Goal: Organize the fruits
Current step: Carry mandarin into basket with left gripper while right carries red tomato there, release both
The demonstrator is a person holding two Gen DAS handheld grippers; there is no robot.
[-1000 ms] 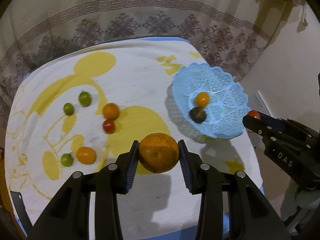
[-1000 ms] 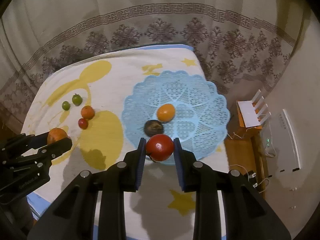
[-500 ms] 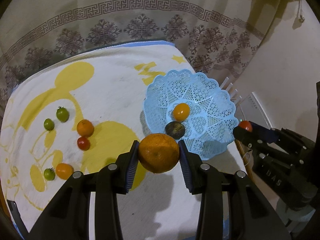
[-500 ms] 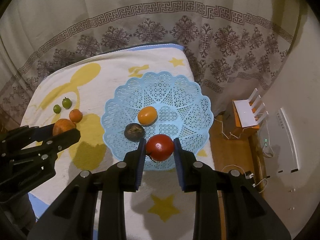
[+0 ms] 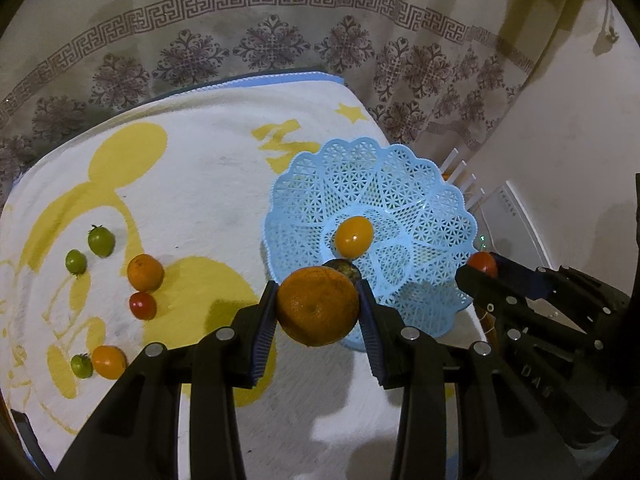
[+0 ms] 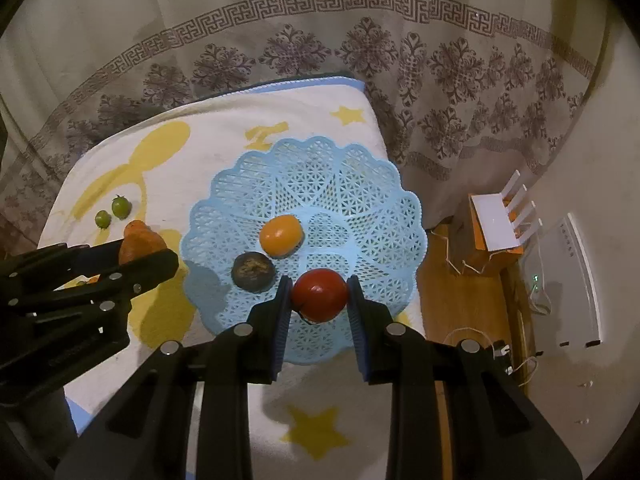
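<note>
Out to the left of the left gripper, loose fruit lies on the blanket: two green tomatoes, a small orange with a red cherry tomato just beside it, and nearer in, a green one touching an orange one. All well apart from the jaws, all waiting their turn

Now the left gripper itself: clamped on a big orange, pads pressed to both flanks, hanging over the blanket just short of the near-left rim of the blue basket. The basket lies ahead and to the right of these jaws, and that's the relation that matters; the drop looks like a short carry forward and rightward over the rim

Further right, the right gripper grips a red tomato, and it's the nearer one, already above the basket's near edge. Just ahead of its fingers sit a dark round fruit and an orange-yellow fruit, near each other in the well. A release here risks a knock against the dark one, I'd judge

The surface is a soft white and yellow cartoon blanket, with a patterned curtain behind. On the far right, wooden floor, a white router and cables
</note>
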